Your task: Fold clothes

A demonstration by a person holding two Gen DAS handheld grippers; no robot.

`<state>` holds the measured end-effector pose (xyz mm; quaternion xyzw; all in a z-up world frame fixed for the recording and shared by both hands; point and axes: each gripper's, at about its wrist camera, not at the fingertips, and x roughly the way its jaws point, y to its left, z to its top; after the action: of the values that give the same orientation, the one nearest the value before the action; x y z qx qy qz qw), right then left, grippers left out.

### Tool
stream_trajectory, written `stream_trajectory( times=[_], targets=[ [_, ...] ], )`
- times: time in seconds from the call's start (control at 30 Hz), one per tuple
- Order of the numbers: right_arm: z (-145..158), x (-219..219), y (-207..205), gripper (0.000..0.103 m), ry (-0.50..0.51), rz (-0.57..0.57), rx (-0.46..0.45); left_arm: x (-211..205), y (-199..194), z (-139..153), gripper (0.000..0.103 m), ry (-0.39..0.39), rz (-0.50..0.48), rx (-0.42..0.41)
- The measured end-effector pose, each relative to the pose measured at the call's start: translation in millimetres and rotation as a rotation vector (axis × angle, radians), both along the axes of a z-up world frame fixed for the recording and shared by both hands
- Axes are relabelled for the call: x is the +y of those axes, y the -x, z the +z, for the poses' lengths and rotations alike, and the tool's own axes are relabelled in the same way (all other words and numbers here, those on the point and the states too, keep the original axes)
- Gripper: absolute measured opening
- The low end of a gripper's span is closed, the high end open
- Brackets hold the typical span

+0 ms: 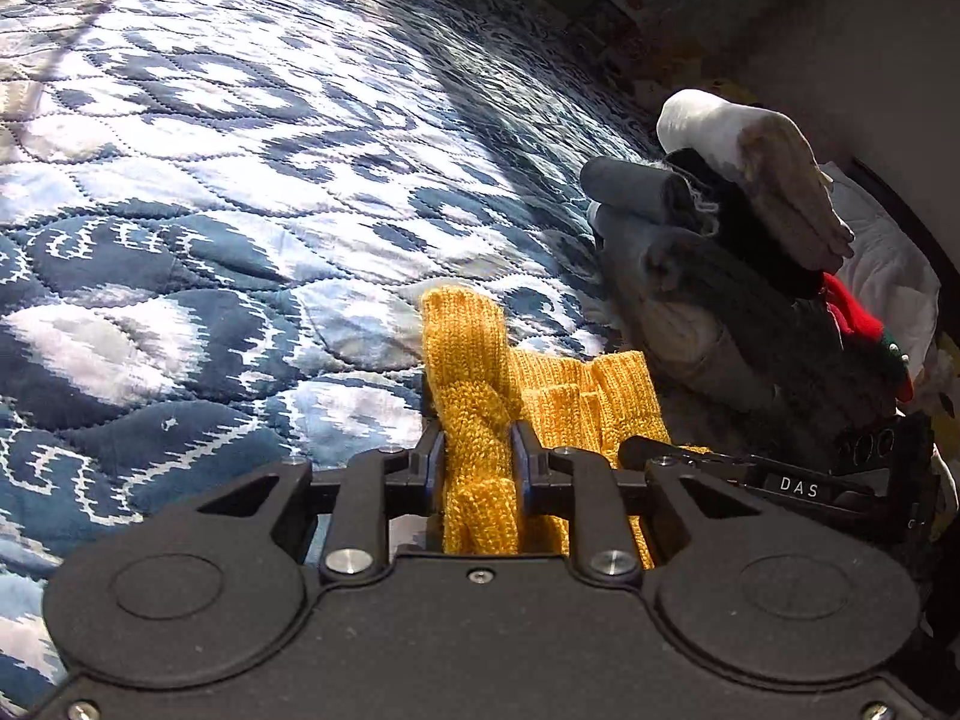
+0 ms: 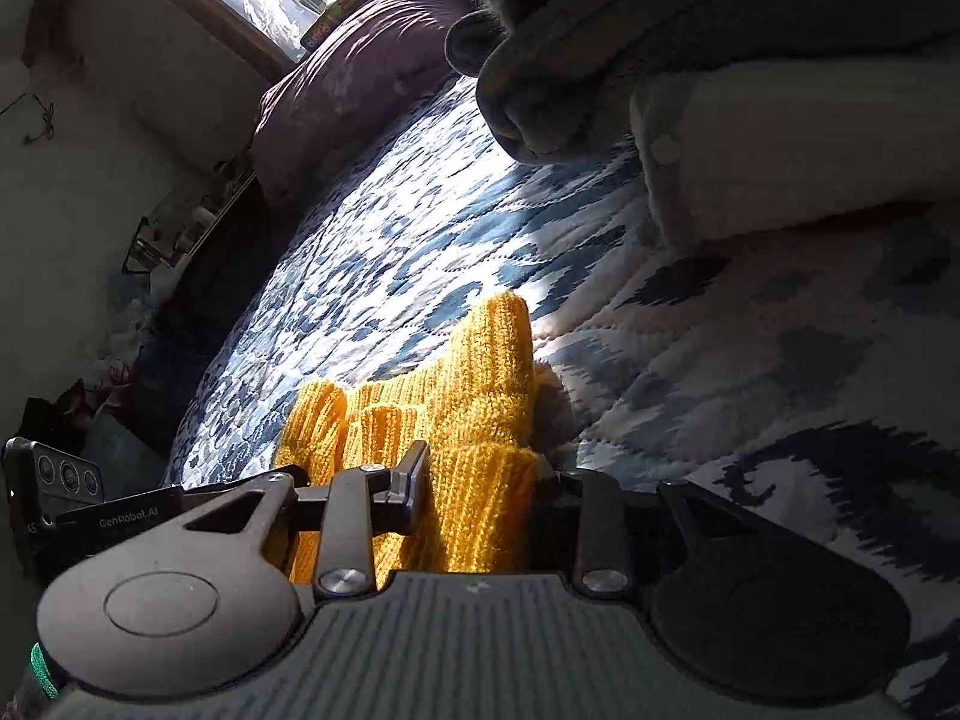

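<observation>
Two tools grip a yellow knit on the quilt

Left tool (image 1: pixel 477 450) and right tool (image 2: pixel 480 468) each clamp the yellow knit (image 1: pixel 474 360) above the blue quilt (image 1: pixel 210 180), beside stacked clothes (image 1: pixel 720 252).

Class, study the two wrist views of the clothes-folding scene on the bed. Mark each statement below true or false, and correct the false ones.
1. Both tongs grip the yellow knit garment. True: the left tongs and the right tongs are each shut on it.
2. The garment lies on a bare wooden floor. False: it lies on a blue-and-white patterned quilt.
3. A pile of folded clothes sits to the right of the garment in the left wrist view. True.
4. The top item of that pile is bright green. False: it is white and beige.
5. A purple pillow lies at the far end of the bed. True.
</observation>
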<state>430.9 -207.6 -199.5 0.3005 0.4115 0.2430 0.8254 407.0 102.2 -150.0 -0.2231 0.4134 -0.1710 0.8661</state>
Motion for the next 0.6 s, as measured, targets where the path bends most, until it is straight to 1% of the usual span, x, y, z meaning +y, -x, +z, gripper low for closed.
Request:
stream_trajectory(
  times=[0.03, 0.07, 0.1, 0.2, 0.27, 0.37, 0.4, 0.47, 0.53, 0.57, 0.6],
  targets=[
    [2.6, -5.5, 4.5, 0.044, -0.019, -0.021, 0.016, 2.3, 4.2, 1.3, 0.045, -0.015, 0.018, 0.001],
    [5.6, -12.4, 11.9, 0.053, -0.040, -0.043, 0.029, 6.2, 11.8, 4.8, 0.060, -0.020, 0.041, -0.004],
    [8.0, -20.3, 20.5, 0.058, -0.067, -0.065, 0.039, 10.3, 19.0, 8.4, 0.063, -0.014, 0.059, -0.005],
    [14.0, -46.0, 51.2, 0.060, -0.143, -0.122, 0.056, 20.2, 51.4, 22.0, 0.063, 0.006, 0.099, -0.011],
    [15.6, -58.3, 75.0, 0.060, -0.178, -0.144, 0.058, 18.7, 77.0, 30.7, 0.063, 0.005, 0.101, -0.019],
    [10.7, -74.8, 121.4, 0.061, -0.249, -0.152, 0.067, 9.5, 117.8, 39.5, 0.063, 0.007, 0.094, -0.023],
    [7.4, -79.6, 139.1, 0.065, -0.265, -0.154, 0.066, 6.1, 129.6, 41.1, 0.063, 0.009, 0.091, -0.024],
    [-2.7, -88.3, 174.2, 0.067, -0.300, -0.160, 0.070, -1.8, 150.7, 42.9, 0.063, 0.004, 0.077, -0.034],
    [-15.5, -94.0, 201.2, 0.068, -0.327, -0.158, 0.073, -9.8, 163.0, 44.2, 0.063, -0.017, 0.064, -0.050],
    [-23.8, -97.3, 216.0, 0.068, -0.343, -0.157, 0.065, -13.4, 166.1, 45.3, 0.062, -0.036, 0.064, -0.059],
    [-31.1, -99.7, 230.2, 0.063, -0.357, -0.150, 0.043, -15.9, 166.2, 46.5, 0.061, -0.049, 0.061, -0.065]
  ],
)
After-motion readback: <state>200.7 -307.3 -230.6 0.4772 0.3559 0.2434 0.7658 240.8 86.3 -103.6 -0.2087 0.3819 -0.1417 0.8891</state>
